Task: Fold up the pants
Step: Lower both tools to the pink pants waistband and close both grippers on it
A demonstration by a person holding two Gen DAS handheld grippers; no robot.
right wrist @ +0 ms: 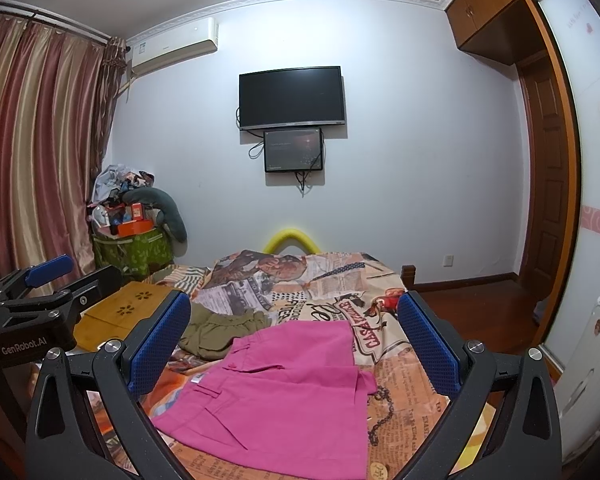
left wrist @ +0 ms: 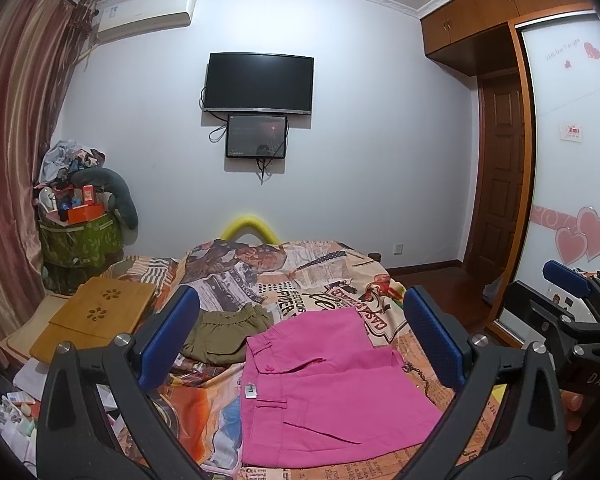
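Pink pants folded on the bed, both grippers spread and empty above them.

At far left a green fabric bin (left wrist: 80,240) by the curtain is heaped with boxes, clothes and a grey pillow. The left gripper (left wrist: 300,336) hovers with jaws wide apart, gripping nothing. Beside it an olive garment (left wrist: 232,330) lies crumpled and unfolded. The pink pants (left wrist: 324,392) lie flat on the printed bedspread (left wrist: 312,276), apparently folded into a compact rectangle; perhaps one more fold or smoothing remains. The right gripper (right wrist: 294,342) likewise stands open, holding nothing.
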